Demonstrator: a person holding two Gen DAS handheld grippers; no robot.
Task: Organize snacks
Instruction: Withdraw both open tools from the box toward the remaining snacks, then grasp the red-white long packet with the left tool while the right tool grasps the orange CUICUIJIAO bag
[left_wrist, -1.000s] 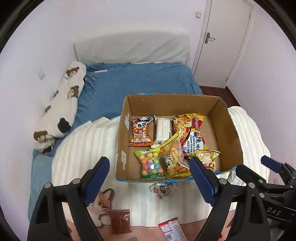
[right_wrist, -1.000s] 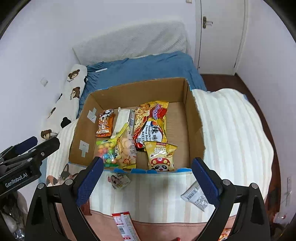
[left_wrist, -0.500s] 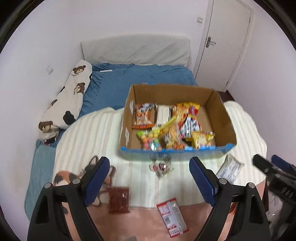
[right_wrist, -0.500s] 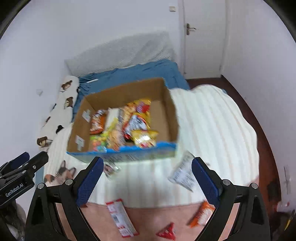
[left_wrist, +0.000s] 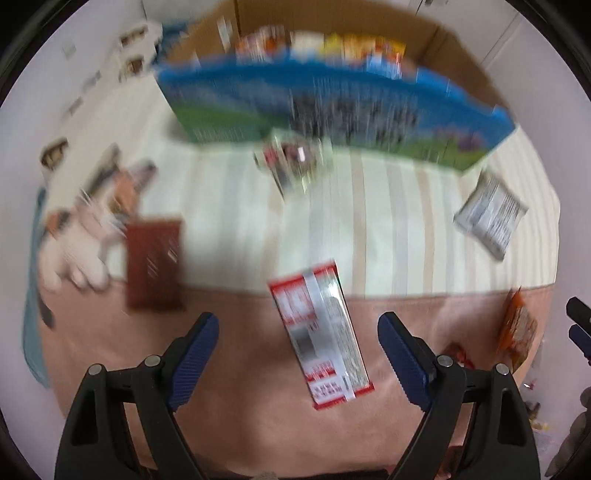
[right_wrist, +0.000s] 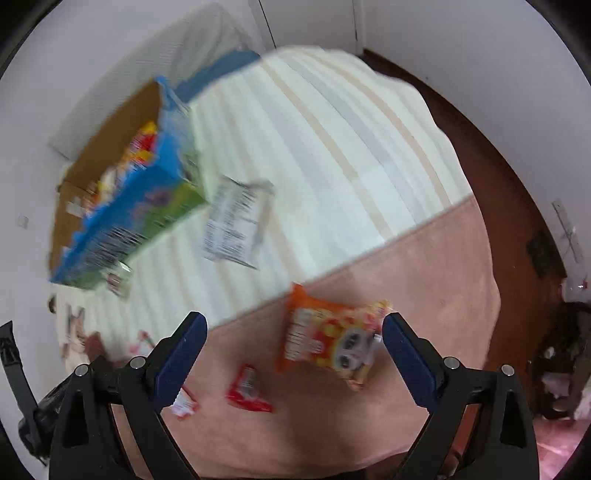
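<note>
My left gripper (left_wrist: 298, 338) points down at the blanket, open, with a red and white snack packet (left_wrist: 320, 335) lying between its spread fingers, untouched. A dark red packet (left_wrist: 154, 263) lies to its left, and a small clear packet (left_wrist: 291, 162) sits by the cardboard box (left_wrist: 332, 107) that holds several snacks. My right gripper (right_wrist: 294, 339) is open above an orange snack bag (right_wrist: 328, 341). A small red packet (right_wrist: 248, 389) lies beside that bag. A white printed packet (right_wrist: 236, 221) rests next to the box (right_wrist: 125, 214). Both views are blurred.
A striped cream and pink blanket (left_wrist: 388, 221) covers the bed. A cat-print cushion (left_wrist: 85, 229) lies at the left. The wooden floor (right_wrist: 517, 192) and some clutter (right_wrist: 565, 350) lie beyond the bed's right edge. The other gripper's tip (left_wrist: 580, 328) shows at the right edge.
Both grippers have dropped towards the blanket and tipped downwards. The left now hangs over the red and white packet, the right has swung right over the orange bag. Both stay open.
</note>
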